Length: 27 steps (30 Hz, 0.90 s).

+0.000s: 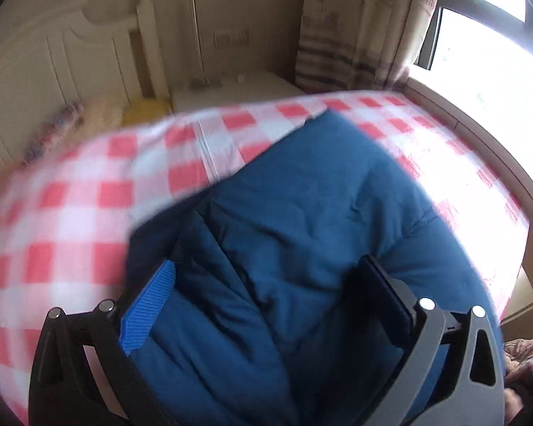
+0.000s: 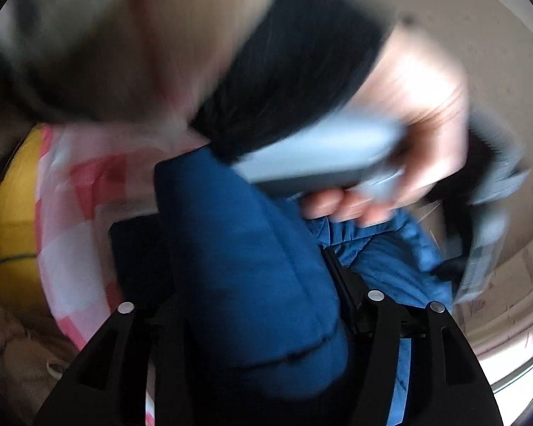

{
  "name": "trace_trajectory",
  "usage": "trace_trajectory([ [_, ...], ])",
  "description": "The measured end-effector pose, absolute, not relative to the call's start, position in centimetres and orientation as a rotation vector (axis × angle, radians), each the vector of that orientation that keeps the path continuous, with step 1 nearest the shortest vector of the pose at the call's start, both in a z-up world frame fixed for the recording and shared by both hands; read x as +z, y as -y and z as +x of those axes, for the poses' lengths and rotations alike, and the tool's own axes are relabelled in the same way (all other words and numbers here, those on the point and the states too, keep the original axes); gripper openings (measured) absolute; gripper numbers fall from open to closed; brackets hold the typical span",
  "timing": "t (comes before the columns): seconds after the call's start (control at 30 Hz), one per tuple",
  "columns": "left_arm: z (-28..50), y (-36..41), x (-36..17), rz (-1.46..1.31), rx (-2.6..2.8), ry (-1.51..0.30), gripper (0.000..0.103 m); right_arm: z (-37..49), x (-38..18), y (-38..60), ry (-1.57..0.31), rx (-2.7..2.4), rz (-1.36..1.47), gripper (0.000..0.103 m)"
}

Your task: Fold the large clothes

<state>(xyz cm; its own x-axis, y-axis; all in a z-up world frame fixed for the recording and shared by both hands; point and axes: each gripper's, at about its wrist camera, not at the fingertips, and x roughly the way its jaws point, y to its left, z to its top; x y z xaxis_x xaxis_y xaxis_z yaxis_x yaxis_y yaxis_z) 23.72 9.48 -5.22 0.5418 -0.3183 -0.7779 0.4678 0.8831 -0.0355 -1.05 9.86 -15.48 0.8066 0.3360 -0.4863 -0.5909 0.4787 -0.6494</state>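
A blue padded jacket (image 1: pixel 319 184) lies bunched on the bed, and my left gripper (image 1: pixel 266 284) is over it. Thick quilted cloth fills the whole gap between its blue-padded finger (image 1: pixel 149 305) and the black finger (image 1: pixel 387 291). The jaws stand wide and grip this bulk. In the blurred right wrist view, a rolled fold of the jacket (image 2: pixel 252 284) runs between the fingers of my right gripper (image 2: pixel 238 248), which stands open around it. Above it, a person's hand (image 2: pixel 419 117) in a black sleeve (image 2: pixel 284 71) holds the grey body of the other gripper (image 2: pixel 319 156).
The bed has a red and white checked sheet (image 1: pixel 89 195). Behind it are a white headboard (image 1: pixel 53 53), a yellow pillow (image 1: pixel 145 112) and a white nightstand (image 1: pixel 231 88). A curtain (image 1: pixel 355 28) and a bright window (image 1: pixel 479 53) are at the right.
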Motion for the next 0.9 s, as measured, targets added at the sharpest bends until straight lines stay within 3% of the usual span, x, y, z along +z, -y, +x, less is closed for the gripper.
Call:
trace_trajectory([
  [0.23, 23.1, -13.5, -7.6, 0.122, -0.338, -0.787, 0.101, -1.4, -9.0, -0.5, -0.371, 0.866, -0.503, 0.064],
  [0.4, 23.2, -14.7, -8.5, 0.069, -0.301, -0.75, 0.101, 6.0, -4.8, 7.7, -0.369, 0.675, -0.18, 0.064],
  [0.57, 23.2, -15.3, -8.1, 0.053, -0.293, -0.745, 0.101, 18.3, -4.7, 11.1, -0.501, 0.524, -0.005, 0.051],
  [0.73, 23.6, -15.6, -8.4, 0.031, -0.305, -0.75, 0.101, 25.0, -6.1, 8.5, -0.592, 0.52, -0.032, 0.049],
  [0.83, 23.6, -15.9, -8.6, 0.012, -0.277, -0.75, 0.101, 28.5, -11.3, 3.7, -0.726, 0.509, -0.28, 0.049],
  [0.9, 24.1, -16.5, -9.0, -0.021, -0.281, -0.77, 0.101, 28.8, -12.2, 3.5, -0.735, 0.496, -0.276, 0.049],
])
